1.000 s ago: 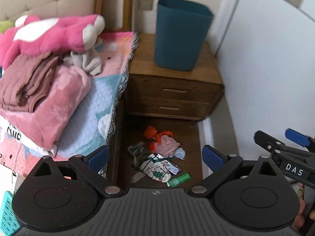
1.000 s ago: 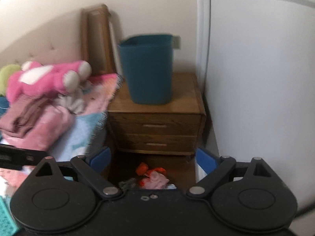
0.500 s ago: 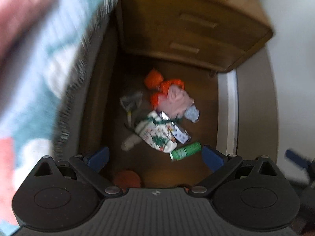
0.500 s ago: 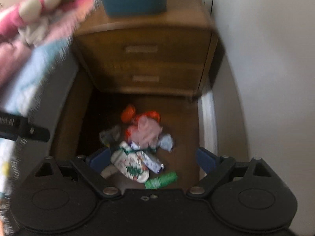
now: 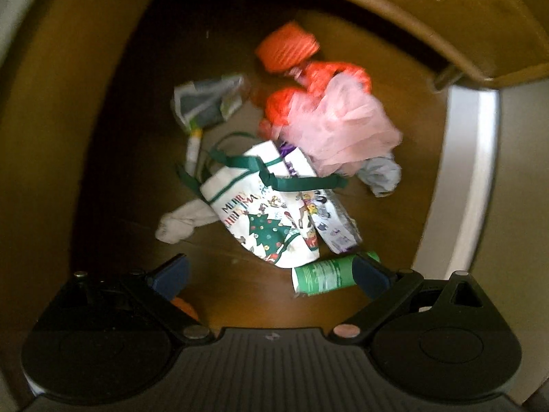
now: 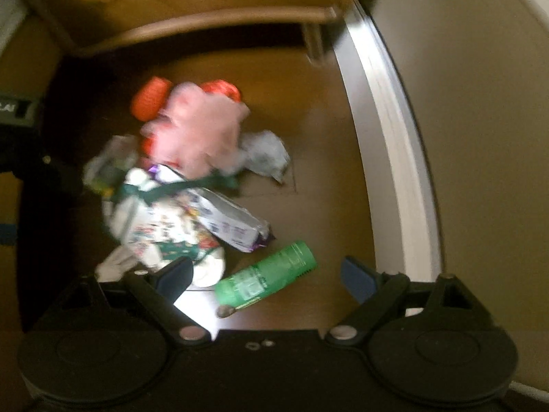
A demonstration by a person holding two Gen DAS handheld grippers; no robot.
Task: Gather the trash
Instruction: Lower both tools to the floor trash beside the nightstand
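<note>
Between the spread fingers of the right gripper (image 6: 266, 276) lies the green bottle (image 6: 266, 276) (untouched). Left gripper (image 5: 271, 274), also open, now hovers closer over the trash pile (image 5: 274, 178) than before.

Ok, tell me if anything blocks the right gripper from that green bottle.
Nothing visible does. The green bottle lies on bare floor, just ahead of the open right gripper. The Christmas bag sits beside it to the left, not in the way.

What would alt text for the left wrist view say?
Open left tongs hover over a trash pile on a dark wooden floor: a Christmas bag, green bottle, pink netting and orange wrappers, below a wooden nightstand.
</note>
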